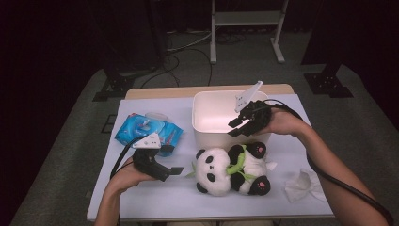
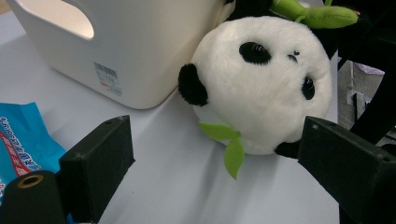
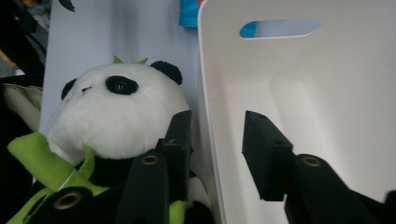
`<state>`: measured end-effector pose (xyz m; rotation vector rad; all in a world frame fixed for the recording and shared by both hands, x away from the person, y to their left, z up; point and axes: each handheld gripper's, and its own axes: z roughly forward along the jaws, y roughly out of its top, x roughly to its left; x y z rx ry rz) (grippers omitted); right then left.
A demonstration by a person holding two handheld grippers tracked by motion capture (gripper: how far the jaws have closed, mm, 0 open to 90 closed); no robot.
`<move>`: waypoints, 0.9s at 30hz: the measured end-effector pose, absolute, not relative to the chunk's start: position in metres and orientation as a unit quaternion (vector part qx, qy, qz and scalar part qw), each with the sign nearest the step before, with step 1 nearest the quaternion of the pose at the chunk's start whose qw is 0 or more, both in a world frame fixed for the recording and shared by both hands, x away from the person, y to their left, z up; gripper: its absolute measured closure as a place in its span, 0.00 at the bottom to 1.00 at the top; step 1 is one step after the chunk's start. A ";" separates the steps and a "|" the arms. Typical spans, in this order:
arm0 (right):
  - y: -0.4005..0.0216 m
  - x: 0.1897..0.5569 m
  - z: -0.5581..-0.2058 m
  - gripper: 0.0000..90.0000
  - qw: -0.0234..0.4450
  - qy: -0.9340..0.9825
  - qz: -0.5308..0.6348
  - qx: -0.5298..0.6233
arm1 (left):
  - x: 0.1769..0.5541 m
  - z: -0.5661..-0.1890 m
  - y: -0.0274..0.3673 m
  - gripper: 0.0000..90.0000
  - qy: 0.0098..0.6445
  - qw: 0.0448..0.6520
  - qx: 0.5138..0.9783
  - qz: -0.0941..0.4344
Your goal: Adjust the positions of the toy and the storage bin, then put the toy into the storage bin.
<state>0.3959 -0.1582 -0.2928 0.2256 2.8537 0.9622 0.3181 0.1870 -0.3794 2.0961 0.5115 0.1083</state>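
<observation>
Work in hand appears to be loading the plush panda [image 1: 231, 168] into the white bin [image 1: 207, 123]; judged from the layout, that has not happened yet. Panda lies on its back on the white table cover [image 1: 155, 195], touching the bin's near wall, head toward 9 o'clock, feet toward 3, green bamboo sprig across its chest. Bin interior looks bare in the high view. Blue wipes pack [image 1: 148, 133] sits at about 9 o'clock from the bin, just beside it; crumpled tissue [image 1: 303, 184] lies at roughly 3 o'clock from the panda, apart from it. Right gripper [image 1: 239, 126] hovers over the bin's near rim, jaws partly spread and straddling that wall in the right gripper view, one jaw over the panda's side, one inside the bin; pads press on nothing. Left gripper [image 1: 175, 171] rests low at 9 o'clock of the panda's head, jaws spread wide, aimed at the head, nothing between them. Left to do, by this reading: grasp, lift, drop in.
</observation>
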 end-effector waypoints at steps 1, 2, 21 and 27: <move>-0.158 0.396 -0.293 0.66 0.061 0.943 0.318 0.075 | 0.318 -0.379 0.187 0.11 0.209 0.471 0.856 0.044; -0.161 0.394 -0.291 0.66 0.066 0.941 0.324 0.078 | 0.319 -0.380 0.187 0.11 0.210 0.472 0.855 0.044; -0.182 0.342 -0.296 0.50 0.047 0.944 0.322 0.049 | 0.318 -0.380 0.188 0.11 0.214 0.468 0.856 0.047; -0.181 0.333 -0.308 0.49 0.036 0.944 0.326 0.044 | 0.315 -0.376 0.189 0.11 0.214 0.470 0.855 0.053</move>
